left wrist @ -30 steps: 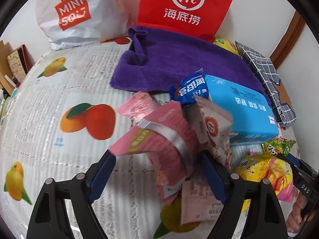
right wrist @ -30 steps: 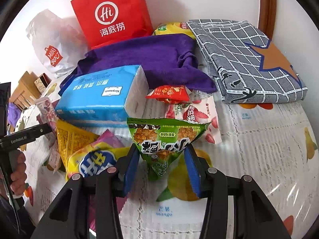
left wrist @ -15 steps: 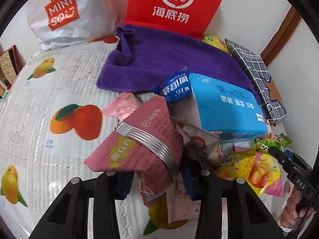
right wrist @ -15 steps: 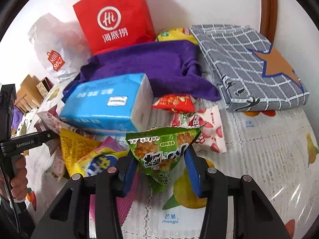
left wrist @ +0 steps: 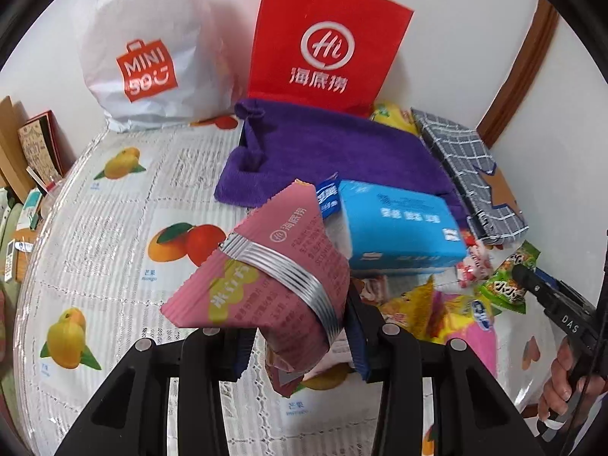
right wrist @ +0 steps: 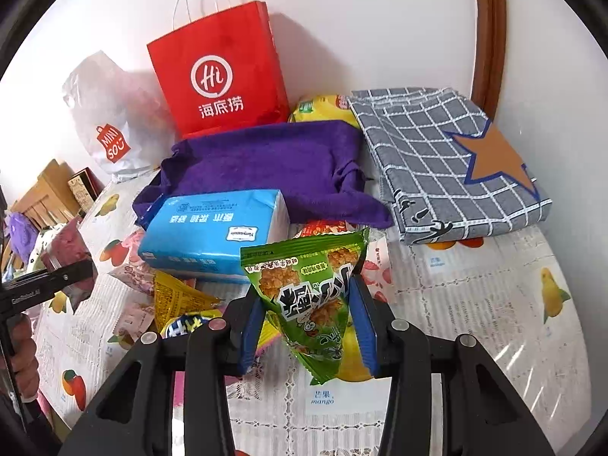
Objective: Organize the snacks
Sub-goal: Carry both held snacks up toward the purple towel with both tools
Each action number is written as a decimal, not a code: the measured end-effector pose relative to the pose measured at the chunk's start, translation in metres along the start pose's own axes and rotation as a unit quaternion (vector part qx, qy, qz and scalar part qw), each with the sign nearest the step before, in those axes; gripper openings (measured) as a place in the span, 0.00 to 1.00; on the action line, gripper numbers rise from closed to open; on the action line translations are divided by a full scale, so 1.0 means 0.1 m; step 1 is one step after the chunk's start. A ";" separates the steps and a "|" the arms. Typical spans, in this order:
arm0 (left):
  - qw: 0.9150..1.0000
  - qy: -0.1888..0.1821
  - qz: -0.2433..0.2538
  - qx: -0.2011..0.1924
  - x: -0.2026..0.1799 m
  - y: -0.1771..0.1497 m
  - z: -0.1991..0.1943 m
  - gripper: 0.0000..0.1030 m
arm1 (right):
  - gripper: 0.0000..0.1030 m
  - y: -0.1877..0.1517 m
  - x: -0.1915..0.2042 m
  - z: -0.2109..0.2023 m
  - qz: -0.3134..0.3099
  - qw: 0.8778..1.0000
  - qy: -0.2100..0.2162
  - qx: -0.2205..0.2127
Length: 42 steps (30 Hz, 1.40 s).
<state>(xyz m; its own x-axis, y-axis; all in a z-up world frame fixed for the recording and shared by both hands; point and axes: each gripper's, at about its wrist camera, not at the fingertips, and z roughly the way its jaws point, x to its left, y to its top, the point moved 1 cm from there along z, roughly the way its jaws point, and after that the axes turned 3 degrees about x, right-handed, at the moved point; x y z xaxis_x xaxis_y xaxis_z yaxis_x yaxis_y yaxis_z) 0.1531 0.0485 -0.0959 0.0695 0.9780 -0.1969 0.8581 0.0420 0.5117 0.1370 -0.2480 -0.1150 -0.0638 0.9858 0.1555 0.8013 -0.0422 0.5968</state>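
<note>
The left gripper (left wrist: 300, 342) has its jaws clamped on a pink crinkled snack packet with a silver band (left wrist: 266, 277), printed 海底捞, held at lower centre above the desk with the fruit-print cloth marked "mango" (right wrist: 475, 304). The right gripper (right wrist: 307, 326) has its jaws, just closing, clamped on a green triangular snack packet (right wrist: 307, 288) at centre. Behind, a red paper bag marked "Hi 海底捞" (left wrist: 323, 49) and a white plastic bag marked "MINISO" (left wrist: 148, 53) stand top centre and upper left. A blue tissue pack (right wrist: 216, 231) lies centre-left.
</note>
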 end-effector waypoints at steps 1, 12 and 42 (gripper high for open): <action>1.000 -0.005 -0.002 -0.002 -0.02 0.01 -0.03 0.38 | 0.42 0.01 0.01 -0.02 -0.003 1.000 0.000 -0.001; 0.999 -0.021 0.036 -0.020 -0.43 0.22 -0.21 0.38 | 0.41 0.25 0.23 -0.31 -0.028 0.999 0.016 -0.041; 0.998 -0.004 0.055 -0.006 -0.38 1.44 0.52 0.38 | 0.41 1.61 0.41 0.68 -0.051 0.998 0.015 -0.037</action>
<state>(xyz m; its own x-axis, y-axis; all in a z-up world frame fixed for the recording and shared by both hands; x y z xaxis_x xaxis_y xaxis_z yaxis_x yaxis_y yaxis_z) 0.3009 0.0064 -0.0581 0.1671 0.9752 -0.1451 0.8389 -0.0633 0.5406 0.3036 -0.2030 -0.0663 -0.1615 0.9802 0.1148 0.7437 0.0444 0.6670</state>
